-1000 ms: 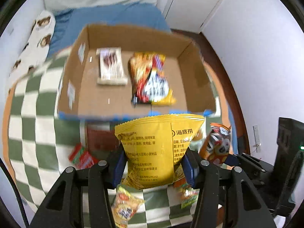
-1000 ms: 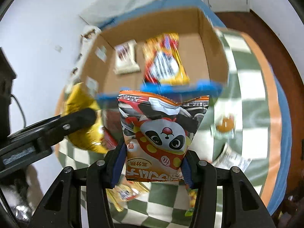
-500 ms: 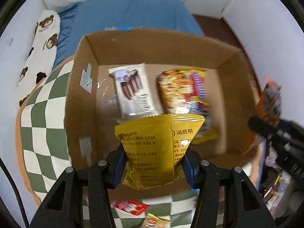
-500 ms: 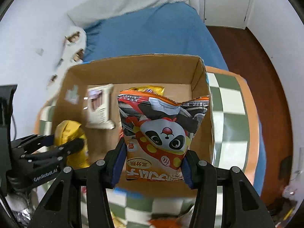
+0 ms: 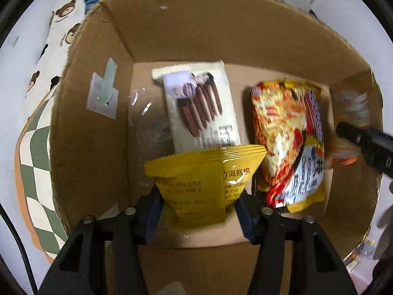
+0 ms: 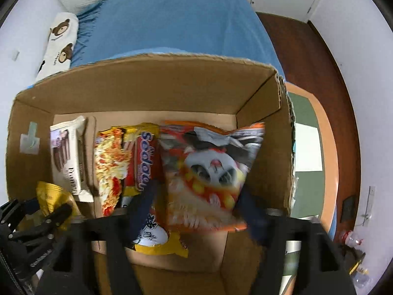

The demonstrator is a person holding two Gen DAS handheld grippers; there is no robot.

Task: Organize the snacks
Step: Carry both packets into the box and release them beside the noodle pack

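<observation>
Both claws point down into the open cardboard box (image 5: 93,147), which sits on a green-and-white checked counter (image 5: 36,184) beside a bed with a blue cover (image 6: 172,19) and a bear-print pillow (image 6: 61,34). The left claw (image 5: 199,201) has just been opening, and its blue pads flank the lower corners of the yellow snack packet (image 5: 203,182); whether they press on it cannot be told. The packet's back panel shows Chinese print and the logo "海底捞". Behind it, flat on the box floor, lies the white pack of chocolate sticks (image 5: 199,108), its writing too blurred to read, and just to its right the instant noodle bag (image 5: 287,142) in yellow and red. From the right wrist, that bag reads "Sedaap" (image 6: 147,162) on a red band. The right claw (image 6: 196,211) has also just been opening: its jaws stand wide, and the orange panda-face snack bag (image 6: 208,172) sits between them, blurred, over the right end of the box, next to the noodle bag. The left claw and its yellow packet show at the lower left of that view.
</observation>
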